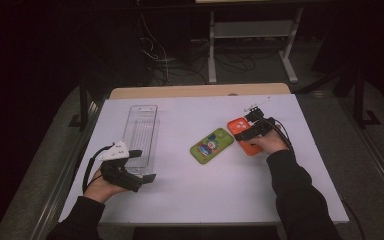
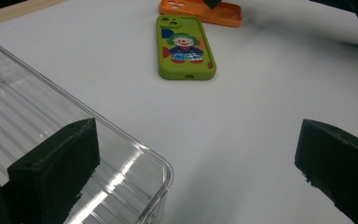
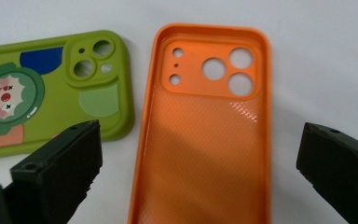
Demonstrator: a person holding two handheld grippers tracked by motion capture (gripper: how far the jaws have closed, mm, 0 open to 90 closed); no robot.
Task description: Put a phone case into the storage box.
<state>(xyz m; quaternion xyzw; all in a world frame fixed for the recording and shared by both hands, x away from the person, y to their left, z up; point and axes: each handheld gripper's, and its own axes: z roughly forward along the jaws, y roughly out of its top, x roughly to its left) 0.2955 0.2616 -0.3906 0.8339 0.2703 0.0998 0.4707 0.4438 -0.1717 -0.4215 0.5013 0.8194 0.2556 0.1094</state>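
An orange case [image 3: 205,135] lay hollow side up on the table [image 1: 190,200], between the spread jaws of the right gripper [image 3: 200,161]. A green case [image 3: 51,93] lay just beside; a wide close might catch it too. The left gripper [image 2: 191,172] hovered released at a clear tray [image 2: 37,135]

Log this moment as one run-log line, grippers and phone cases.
right gripper: open, over orange phone case, not gripping | left gripper: open, at clear plastic tray | green clown phone case: flat on table, untouched

Dim surroundings, brightly lit, sharp tabletop
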